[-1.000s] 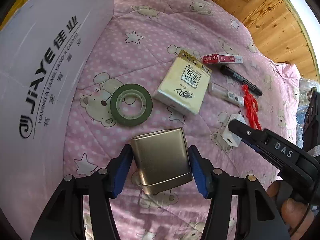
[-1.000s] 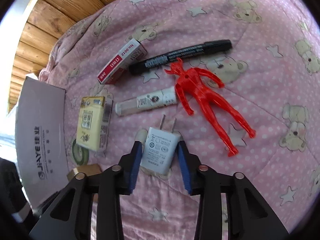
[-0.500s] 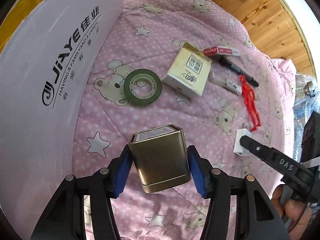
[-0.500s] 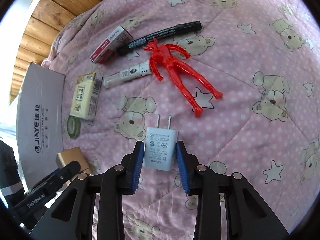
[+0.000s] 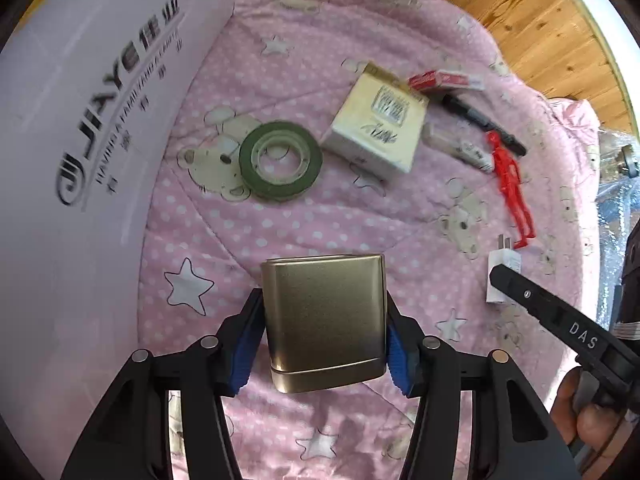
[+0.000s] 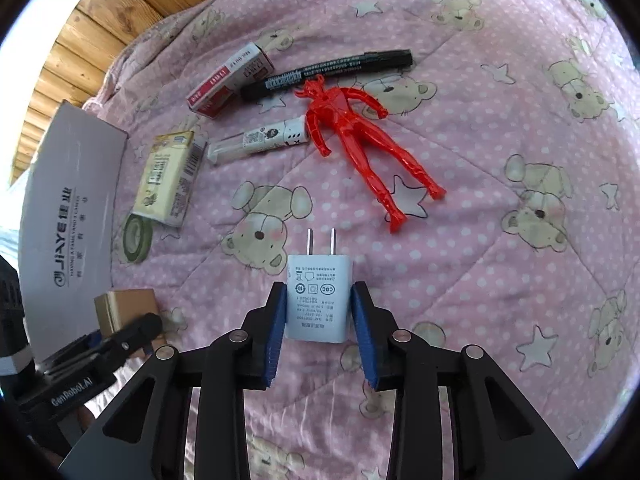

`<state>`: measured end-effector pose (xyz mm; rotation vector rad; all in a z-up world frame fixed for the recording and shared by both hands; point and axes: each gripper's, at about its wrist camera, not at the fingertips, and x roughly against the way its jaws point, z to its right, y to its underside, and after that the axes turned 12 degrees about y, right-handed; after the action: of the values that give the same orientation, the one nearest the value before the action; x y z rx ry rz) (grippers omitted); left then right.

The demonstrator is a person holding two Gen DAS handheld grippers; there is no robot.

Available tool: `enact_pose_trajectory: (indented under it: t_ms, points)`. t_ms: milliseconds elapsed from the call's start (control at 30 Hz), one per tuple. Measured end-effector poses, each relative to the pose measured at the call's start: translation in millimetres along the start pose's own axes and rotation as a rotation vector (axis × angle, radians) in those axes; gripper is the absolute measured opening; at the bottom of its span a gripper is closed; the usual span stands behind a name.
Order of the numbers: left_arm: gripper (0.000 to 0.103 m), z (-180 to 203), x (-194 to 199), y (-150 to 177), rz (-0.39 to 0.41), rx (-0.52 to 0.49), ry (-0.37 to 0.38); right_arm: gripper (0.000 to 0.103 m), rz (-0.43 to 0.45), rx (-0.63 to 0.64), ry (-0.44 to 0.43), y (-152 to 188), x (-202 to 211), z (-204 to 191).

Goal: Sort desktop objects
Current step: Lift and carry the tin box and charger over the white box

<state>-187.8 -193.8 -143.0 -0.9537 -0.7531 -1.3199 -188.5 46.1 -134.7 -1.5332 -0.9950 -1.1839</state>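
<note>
My left gripper (image 5: 324, 320) is shut on a gold metal tin (image 5: 324, 316) and holds it above the pink quilt (image 5: 304, 224), next to the white JIAYE box (image 5: 80, 120). My right gripper (image 6: 319, 304) is shut on a white charger plug (image 6: 319, 300) with its prongs pointing away. The right wrist view also shows the tin (image 6: 124, 308) at lower left. A green tape roll (image 5: 280, 168), a tissue pack (image 5: 376, 128), a red-and-white box (image 6: 230, 80), a black marker (image 6: 328, 68), a white tube (image 6: 260, 140) and a red figure (image 6: 360, 132) lie on the quilt.
The tall white box (image 6: 72, 208) stands along the left side of the quilt. A wooden wall (image 5: 540, 20) runs behind the bedding. A hand (image 5: 580, 412) grips the right tool at the lower right of the left wrist view.
Both grippers have pulled back from the row of objects. The tin has gone with the left gripper, and the charger has moved with the right, away from the tube and figure.
</note>
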Motion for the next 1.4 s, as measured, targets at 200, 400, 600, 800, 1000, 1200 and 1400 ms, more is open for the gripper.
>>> enact_pose_trajectory:
  t_ms: [200,400,600,800,1000,1200,1400]
  points:
    - [0.055,5.4,17.9,3.4,0.024,-0.018,0.037,0.034,0.008,0.006,-0.013,17.6,15.8,2.8]
    - [0.055,16.4,29.1,7.5,0.026,-0.044,0.038,0.034,0.008,-0.006,-0.034,27.6,22.4,2.2]
    - [0.055,28.1,44.4,17.5,0.038,-0.080,0.040,0.034,0.021,0.010,-0.035,41.6,34.6,0.2]
    - [0.055,40.5,59.3,25.1,0.063,-0.110,0.049,0.034,0.037,0.025,-0.039,52.3,47.7,-5.2]
    - [0.055,49.6,75.5,35.9,0.091,-0.139,0.059,0.034,0.053,0.033,-0.038,62.8,61.1,-7.9]
    - [0.055,52.3,89.5,44.8,0.116,-0.151,0.070,0.034,0.056,0.039,-0.043,76.0,71.5,-9.3]
    - [0.055,48.3,110.1,51.6,0.160,-0.134,0.086,0.034,0.068,0.068,-0.050,84.2,84.9,-18.3]
